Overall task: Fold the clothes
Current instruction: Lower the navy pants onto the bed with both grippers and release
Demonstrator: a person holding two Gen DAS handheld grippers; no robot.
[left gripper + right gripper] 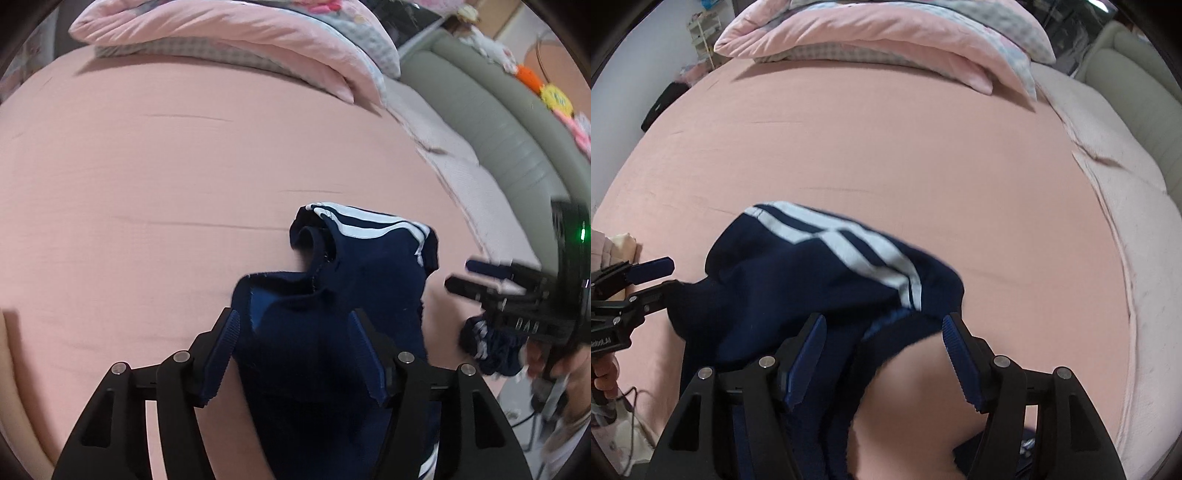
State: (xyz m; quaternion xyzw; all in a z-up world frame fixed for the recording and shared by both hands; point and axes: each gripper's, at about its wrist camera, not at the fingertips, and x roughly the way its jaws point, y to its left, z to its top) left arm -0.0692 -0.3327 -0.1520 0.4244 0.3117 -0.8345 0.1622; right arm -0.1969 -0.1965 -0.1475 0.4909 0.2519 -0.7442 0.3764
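- Bed point(886, 147): wide pink sheet, bare across the middle; nothing on it blocks a fold.
- Folded pink bedding point(879, 37): lies at the far edge, well apart from the work.
- Navy garment point(798, 280) with white stripes: bunched at the near edge of the bed, part lifted, part trailing off toward the viewer. Risk: the hanging part may drag the rest off the bed.
- Left claw point(295, 354): fingers apart with cloth between them, not clamped; the cloth could slide out.
- Right claw point(884, 354): fingers apart over a fold's edge; in the left view its fingers point(480, 267) look apart also. Risk: closing on several layers at once.
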